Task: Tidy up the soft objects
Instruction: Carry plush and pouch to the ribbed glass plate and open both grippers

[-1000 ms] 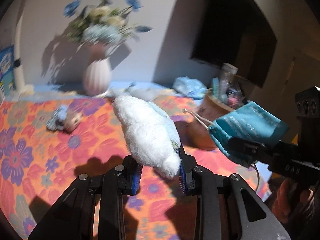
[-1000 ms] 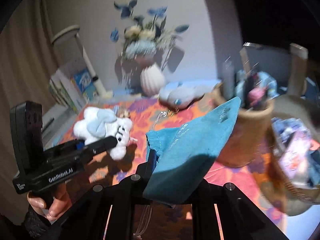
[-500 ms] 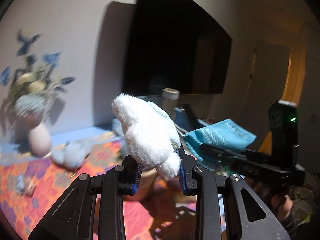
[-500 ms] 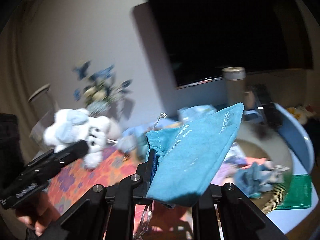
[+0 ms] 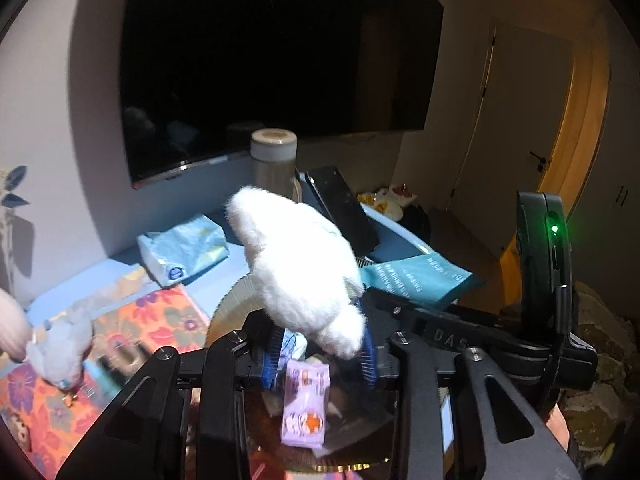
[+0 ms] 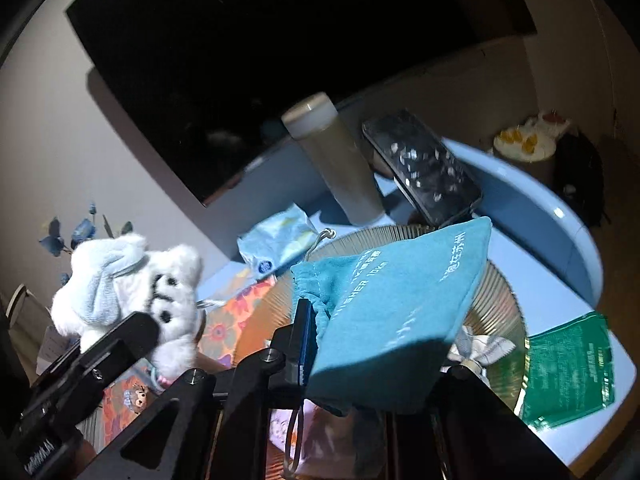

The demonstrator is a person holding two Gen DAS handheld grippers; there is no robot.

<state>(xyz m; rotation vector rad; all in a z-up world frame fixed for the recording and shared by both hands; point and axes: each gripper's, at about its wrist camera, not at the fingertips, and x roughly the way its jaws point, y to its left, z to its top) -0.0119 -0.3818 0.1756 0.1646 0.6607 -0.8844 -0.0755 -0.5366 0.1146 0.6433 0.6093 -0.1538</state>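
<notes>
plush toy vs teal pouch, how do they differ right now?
The white plush toy is fluffy and rounded; the teal drawstring pouch is flat, smooth fabric with printed text. The toy sits in the left gripper, the pouch in the right gripper. Both are soft, clamped, and held above the round basket.

Room's pretty dim, light mostly hits the table. Big black flat-screen TV (image 5: 276, 64) hangs on a pale grey wall (image 5: 100, 112), w/ a shadow beside its left edge. Off to the right there's a cream door w/ a dark lever handle (image 5: 516, 120) set in a warm orange wooden frame (image 5: 576, 128). Light blue round-edged tabletop (image 6: 560, 216) sits right under the TV, w/ an orange floral-print cloth (image 5: 160, 320) over its left part.
</notes>
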